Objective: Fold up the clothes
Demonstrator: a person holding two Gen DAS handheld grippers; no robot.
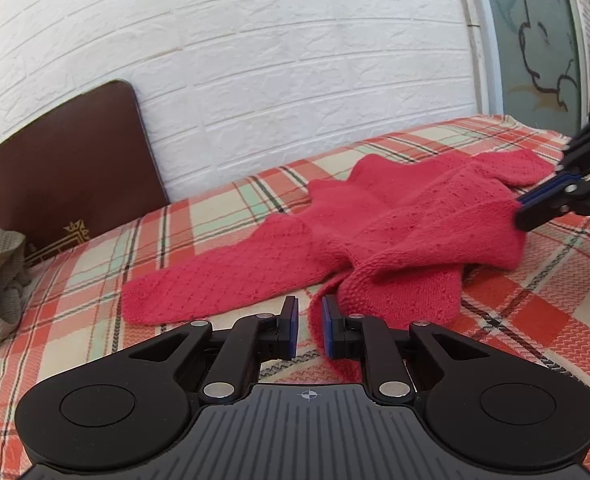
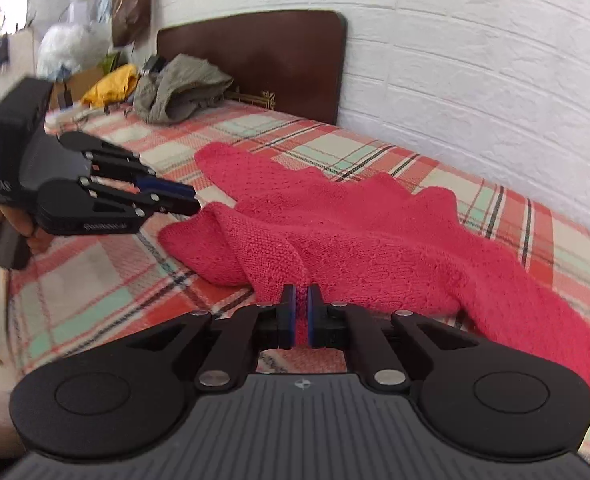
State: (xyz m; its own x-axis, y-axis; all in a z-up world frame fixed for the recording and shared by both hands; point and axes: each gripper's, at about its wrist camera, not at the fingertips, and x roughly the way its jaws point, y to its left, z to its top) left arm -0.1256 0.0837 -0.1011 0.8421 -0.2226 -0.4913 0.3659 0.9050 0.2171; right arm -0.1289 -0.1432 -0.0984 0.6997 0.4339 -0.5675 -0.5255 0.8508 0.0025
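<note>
A red knitted sweater [image 1: 395, 224] lies partly folded on the plaid bedspread [image 1: 95, 264], one sleeve stretched left. My left gripper [image 1: 310, 326] sits low at the sweater's near edge, jaws slightly apart, with a thin red hem strip between the pads, not clamped. My right gripper [image 2: 301, 318] is shut on a fold of the sweater [image 2: 375, 236] and lifts it a little. In the left wrist view the right gripper [image 1: 521, 210] grips the sweater's right edge. In the right wrist view the left gripper [image 2: 193, 200] hovers by the sweater's left corner.
A brown headboard [image 1: 63, 160] leans on the white brick wall [image 1: 255, 60]. A grey-green garment [image 2: 179, 88] lies crumpled near the headboard, with a yellow cloth [image 2: 111, 84] and clutter beyond. The bed's near edge [image 2: 15, 320] drops off at left.
</note>
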